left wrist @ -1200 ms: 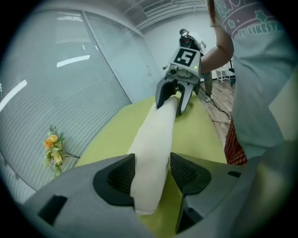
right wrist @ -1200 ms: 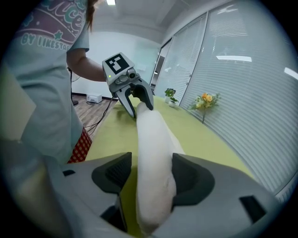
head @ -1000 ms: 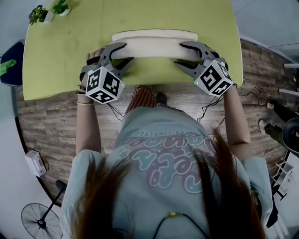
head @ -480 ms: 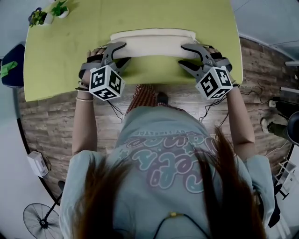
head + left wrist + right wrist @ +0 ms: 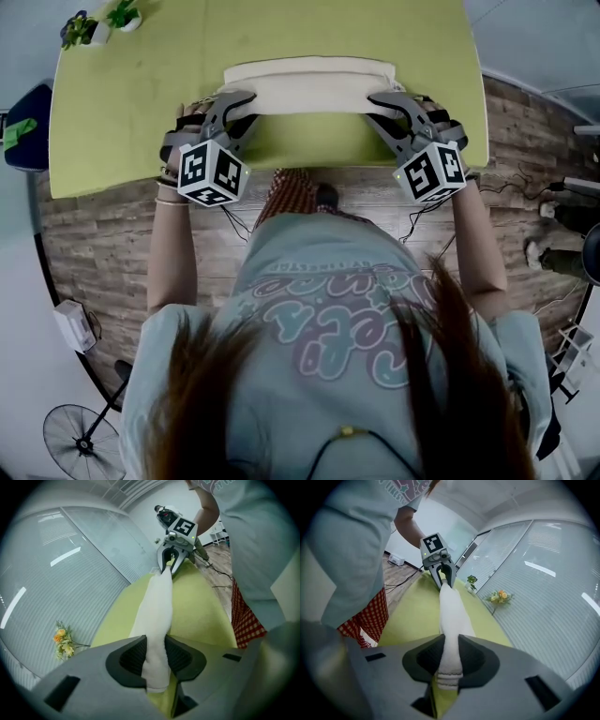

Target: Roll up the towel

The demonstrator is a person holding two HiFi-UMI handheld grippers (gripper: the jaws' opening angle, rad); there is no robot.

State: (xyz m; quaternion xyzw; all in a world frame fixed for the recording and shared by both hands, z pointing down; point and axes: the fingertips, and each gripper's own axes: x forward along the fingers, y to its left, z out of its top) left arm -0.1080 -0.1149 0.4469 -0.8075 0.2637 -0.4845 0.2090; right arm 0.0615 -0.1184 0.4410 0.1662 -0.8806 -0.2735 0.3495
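Towel (image 5: 307, 86): cream, folded into a long band on the green bench (image 5: 141, 103).
Left gripper (image 5: 236, 111): jaws just closing, pinching its left end.
Right gripper (image 5: 386, 109): likewise, right end.

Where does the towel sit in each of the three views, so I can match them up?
Head view: the towel lies crosswise at top centre.
Left gripper view: the towel runs from bottom centre up past the middle.
Right gripper view: the towel runs from bottom centre up to the middle.
Shared landmark: the green table beneath it.

Towel (image 5: 451, 615) end between right gripper (image 5: 449, 643) jaws
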